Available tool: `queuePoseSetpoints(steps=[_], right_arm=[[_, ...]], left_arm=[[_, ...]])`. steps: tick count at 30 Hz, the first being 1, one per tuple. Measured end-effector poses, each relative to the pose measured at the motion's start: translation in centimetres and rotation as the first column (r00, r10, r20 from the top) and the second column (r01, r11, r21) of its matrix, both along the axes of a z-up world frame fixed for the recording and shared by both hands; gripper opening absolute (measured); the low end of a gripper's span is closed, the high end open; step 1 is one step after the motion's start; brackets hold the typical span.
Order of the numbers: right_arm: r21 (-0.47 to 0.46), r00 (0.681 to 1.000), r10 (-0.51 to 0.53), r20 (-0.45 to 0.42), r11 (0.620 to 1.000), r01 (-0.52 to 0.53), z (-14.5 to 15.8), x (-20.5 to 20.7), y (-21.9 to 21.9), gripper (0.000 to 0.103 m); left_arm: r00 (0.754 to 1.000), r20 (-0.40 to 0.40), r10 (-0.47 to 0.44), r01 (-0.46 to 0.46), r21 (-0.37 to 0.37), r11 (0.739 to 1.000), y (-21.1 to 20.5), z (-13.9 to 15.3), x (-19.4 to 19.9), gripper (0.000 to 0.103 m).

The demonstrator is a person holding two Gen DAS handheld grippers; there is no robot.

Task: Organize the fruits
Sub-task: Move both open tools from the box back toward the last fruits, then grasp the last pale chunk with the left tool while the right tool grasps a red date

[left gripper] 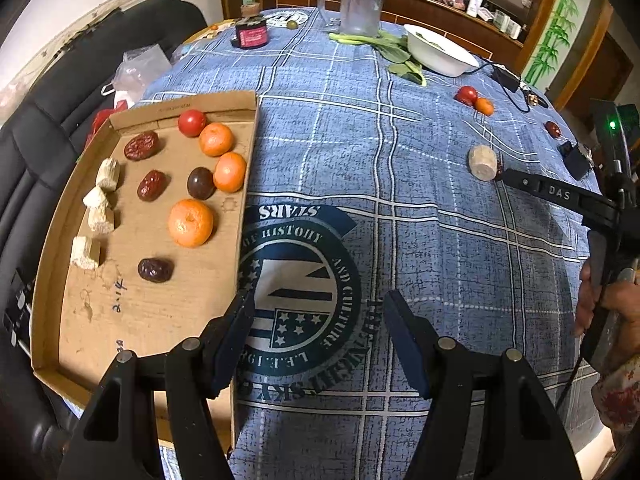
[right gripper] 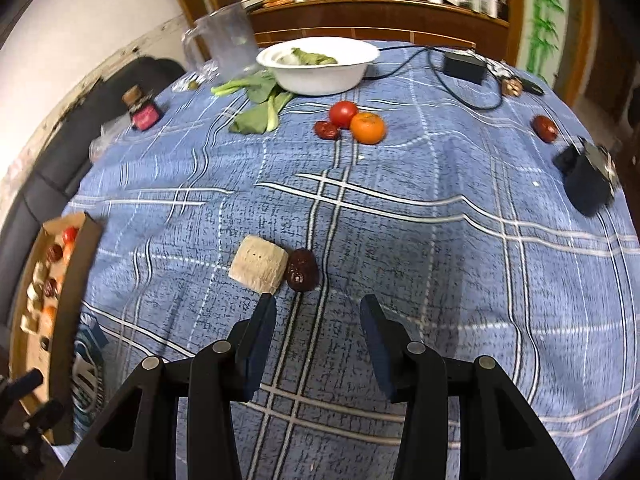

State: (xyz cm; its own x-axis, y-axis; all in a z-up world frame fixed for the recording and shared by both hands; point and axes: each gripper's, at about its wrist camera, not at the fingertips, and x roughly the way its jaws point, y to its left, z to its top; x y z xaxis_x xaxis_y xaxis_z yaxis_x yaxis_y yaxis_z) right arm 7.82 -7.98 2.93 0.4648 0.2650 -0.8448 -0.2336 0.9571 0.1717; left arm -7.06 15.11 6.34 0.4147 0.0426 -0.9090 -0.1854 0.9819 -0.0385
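While hovering over the blue plaid tablecloth (left gripper: 400, 200), held both pairs of jaws apart with nothing between them. Kept the left gripper (left gripper: 320, 316) fairly wide above the round printed emblem (left gripper: 296, 276), just beside the right edge of the cardboard tray (left gripper: 152, 312). Held in that tray: three oranges (left gripper: 190, 223), one red tomato (left gripper: 191, 122), several dark red dates (left gripper: 155, 269), one dark round fruit (left gripper: 201, 183) and a column of pale cut chunks (left gripper: 107, 174) along the left side.

Kept the right gripper (right gripper: 318, 320) narrower, angled down just short of a pale chunk (right gripper: 259, 268) and a wrinkled date (right gripper: 302, 270), those two touching each other on the cloth. Lay farther off on the cloth: a tomato (right gripper: 343, 114), an orange (right gripper: 367, 128) and a date (right gripper: 327, 131) clustered together, plus a lone date (right gripper: 545, 128) well apart toward the right edge. Stood beyond them a white bowl (right gripper: 320, 74) with greens inside, loose leafy greens (right gripper: 260, 108) beside it, and a clear pitcher (right gripper: 228, 42). Showed a hand (left gripper: 608, 304) gripping the right tool's handle at the edge of the left view.
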Motion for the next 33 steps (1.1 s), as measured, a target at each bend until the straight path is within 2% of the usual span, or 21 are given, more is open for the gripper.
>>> queuePoseSetpoints(steps=[5,10,11,12,13,16,21,26,33], right_arm=[[-0.068,0.997,0.056,0.054,0.996,-0.052,-0.2,1.4,1.4,0.046],[-0.027,0.995,0.093,0.038,0.995,-0.092,-0.4,2.2,1.6,0.046],[0.026,0.995,0.098,0.002,0.995,-0.098,-0.7,2.4,1.1,0.043],[0.056,0.994,0.103,-0.023,0.993,-0.101,-0.8,2.5,0.9,0.033],[0.083,0.992,0.108,-0.058,0.991,-0.103,-1.2,2.5,0.7,0.029],[0.077,0.994,0.096,-0.059,0.993,-0.091,-1.8,1.9,0.1,0.02],[0.024,0.991,0.13,0.004,0.991,-0.131,-0.8,1.2,0.9,0.02],[-0.042,0.986,0.161,0.04,0.986,-0.159,-1.2,1.8,2.4,0.024],[0.019,0.989,0.145,0.005,0.989,-0.145,-1.3,1.5,1.2,0.023]], left_arm=[[1.0,-0.011,0.002,-0.002,0.003,1.0,-0.3,-0.3,0.0,0.066],[1.0,-0.024,-0.003,0.003,-0.002,1.0,-0.6,-0.6,0.2,0.066],[1.0,-0.024,-0.004,0.004,-0.005,1.0,-0.7,-0.7,0.3,0.066],[1.0,-0.024,-0.005,0.005,-0.009,1.0,-0.8,-0.6,0.4,0.066],[1.0,-0.023,-0.007,0.006,-0.017,1.0,-0.8,-0.6,0.6,0.066],[1.0,-0.023,-0.012,0.011,-0.039,0.999,-0.9,-0.6,1.2,0.066],[0.999,-0.03,-0.033,0.032,-0.057,0.998,-1.6,-0.8,2.4,0.066],[0.997,-0.032,-0.071,0.069,-0.054,0.996,-2.5,-0.9,2.9,0.066],[0.995,-0.009,-0.101,0.099,-0.111,0.989,-3.4,-0.6,6.0,0.066]])
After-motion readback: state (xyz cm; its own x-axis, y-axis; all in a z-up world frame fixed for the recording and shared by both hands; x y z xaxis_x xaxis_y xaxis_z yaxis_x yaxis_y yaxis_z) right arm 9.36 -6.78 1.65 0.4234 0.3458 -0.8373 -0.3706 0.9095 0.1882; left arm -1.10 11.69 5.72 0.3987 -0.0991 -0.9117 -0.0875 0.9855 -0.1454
